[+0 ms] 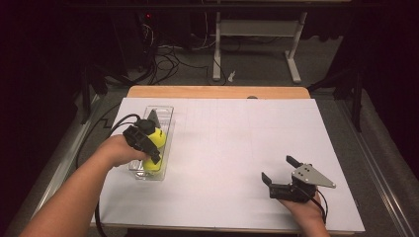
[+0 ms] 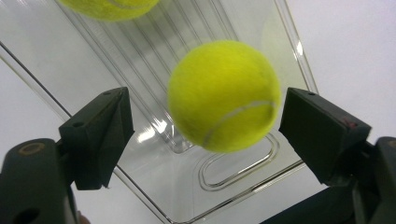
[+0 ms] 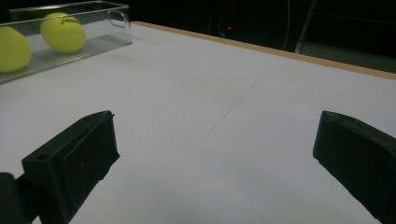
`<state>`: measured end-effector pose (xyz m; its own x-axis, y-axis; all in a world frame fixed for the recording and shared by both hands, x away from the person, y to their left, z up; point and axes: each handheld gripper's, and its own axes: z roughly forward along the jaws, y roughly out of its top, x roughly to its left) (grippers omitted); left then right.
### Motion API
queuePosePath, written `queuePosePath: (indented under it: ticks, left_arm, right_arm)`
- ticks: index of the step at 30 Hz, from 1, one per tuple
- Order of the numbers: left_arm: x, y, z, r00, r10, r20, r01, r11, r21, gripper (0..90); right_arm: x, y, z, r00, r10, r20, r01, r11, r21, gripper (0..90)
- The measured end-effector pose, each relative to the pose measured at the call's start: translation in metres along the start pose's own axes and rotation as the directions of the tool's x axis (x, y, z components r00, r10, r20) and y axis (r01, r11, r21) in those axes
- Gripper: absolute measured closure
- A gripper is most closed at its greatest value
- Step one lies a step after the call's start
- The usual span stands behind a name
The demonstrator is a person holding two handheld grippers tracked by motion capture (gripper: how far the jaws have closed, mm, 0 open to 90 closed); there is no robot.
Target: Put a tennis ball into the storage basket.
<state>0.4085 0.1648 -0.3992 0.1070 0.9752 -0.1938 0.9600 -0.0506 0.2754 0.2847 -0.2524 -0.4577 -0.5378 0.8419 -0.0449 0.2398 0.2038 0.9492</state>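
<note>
The left gripper [image 2: 205,135] hangs over the near end of a clear plastic tray [image 2: 140,51] with its jaws spread; a yellow tennis ball [image 2: 224,95] sits between them, a clear gap on one side and the other jaw so near the fuzz that contact is hard to judge — no firm pinch shows. The ball looks slightly blurred. A second tennis ball [image 2: 109,7] lies farther along the tray, cut off by the top edge of the left gripper view. In the high view the tray [image 1: 165,111] rests near the left edge of the white-covered desk [image 1: 237,143], and the left hand [image 1: 121,150] covers part of it. The right gripper [image 1: 278,170] sits low at the near right, jaws wide apart and holding nothing — open desk stretches between it and the tray.
</note>
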Motion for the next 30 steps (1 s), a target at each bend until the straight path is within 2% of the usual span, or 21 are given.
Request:
queuePosePath:
  ticks: [4,13,30]
  left_arm:
    - [-0.001,0.0,-0.003,0.9999,-0.012,0.011,0.012,0.9999,0.004,16.5]
    - [-0.005,0.004,-0.014,1.0,-0.004,0.006,0.004,0.9999,-0.01,16.1]
    - [-0.007,0.008,-0.032,0.9997,-0.021,0.01,0.021,0.9996,-0.019,15.5]
  right_arm:
    - [0.0,0.0,0.0,1.0,0.0,-0.001,0.0,1.0,0.0,0.3]
    - [0.0,0.001,0.0,1.0,-0.002,0.0,0.002,1.0,-0.002,0.3]
    - [0.0,0.001,-0.001,1.0,-0.001,0.003,0.001,1.0,-0.01,0.3]
